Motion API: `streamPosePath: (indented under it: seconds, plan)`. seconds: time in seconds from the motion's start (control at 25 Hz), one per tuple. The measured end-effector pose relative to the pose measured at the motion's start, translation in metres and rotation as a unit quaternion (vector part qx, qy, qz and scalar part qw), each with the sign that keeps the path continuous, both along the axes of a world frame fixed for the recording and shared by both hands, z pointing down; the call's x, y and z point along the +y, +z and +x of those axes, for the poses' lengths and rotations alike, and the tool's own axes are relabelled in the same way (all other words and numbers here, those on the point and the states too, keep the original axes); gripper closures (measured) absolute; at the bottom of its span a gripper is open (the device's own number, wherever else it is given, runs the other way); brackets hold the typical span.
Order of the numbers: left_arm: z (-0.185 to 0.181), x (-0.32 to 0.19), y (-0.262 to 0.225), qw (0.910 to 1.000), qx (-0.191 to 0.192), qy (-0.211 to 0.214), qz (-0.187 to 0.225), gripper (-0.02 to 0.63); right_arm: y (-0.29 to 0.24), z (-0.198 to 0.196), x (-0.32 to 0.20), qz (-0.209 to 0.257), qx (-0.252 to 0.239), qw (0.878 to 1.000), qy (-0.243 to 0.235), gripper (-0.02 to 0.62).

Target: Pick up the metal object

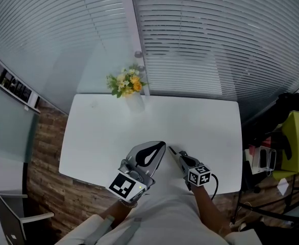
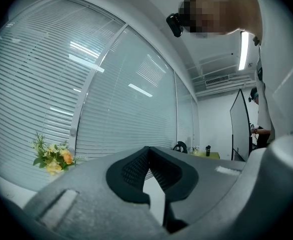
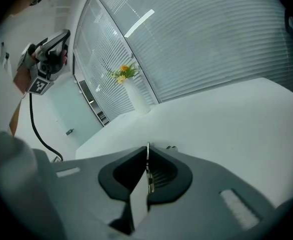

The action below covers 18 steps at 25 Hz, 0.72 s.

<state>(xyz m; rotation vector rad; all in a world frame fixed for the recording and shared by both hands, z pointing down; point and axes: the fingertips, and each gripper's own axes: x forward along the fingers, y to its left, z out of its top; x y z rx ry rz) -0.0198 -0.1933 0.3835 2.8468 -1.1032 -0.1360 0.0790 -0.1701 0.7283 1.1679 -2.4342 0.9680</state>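
Note:
A thin metal object shows edge-on as a narrow silvery strip, pinched between the pads of my right gripper, which is shut on it. In the head view that gripper sits low over the near part of the white table, with a sliver of the metal object at its tip. My left gripper is held higher, to the left of the right one, over the table's near edge. Its jaws meet at the tips with nothing between them. The right gripper view shows the left gripper raised in the air.
A white vase of yellow flowers stands at the table's far edge against window blinds. A green chair and bags crowd the table's right side. A grey chair stands at the lower left on brown flooring.

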Motion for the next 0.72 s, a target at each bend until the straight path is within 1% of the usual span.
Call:
streamPosePath:
  seconds: [0.28,0.72]
  plan:
    - [0.0,0.007,-0.001,1.0,0.001,0.001,-0.001,0.604,-0.02,0.004,0.0,0.024,0.008,1.0,0.008,0.583]
    - [0.001,0.014,-0.001,1.0,0.002,0.006,-0.001,0.604,-0.077,0.014,-0.007,0.081,0.036,0.996,0.02,0.583]
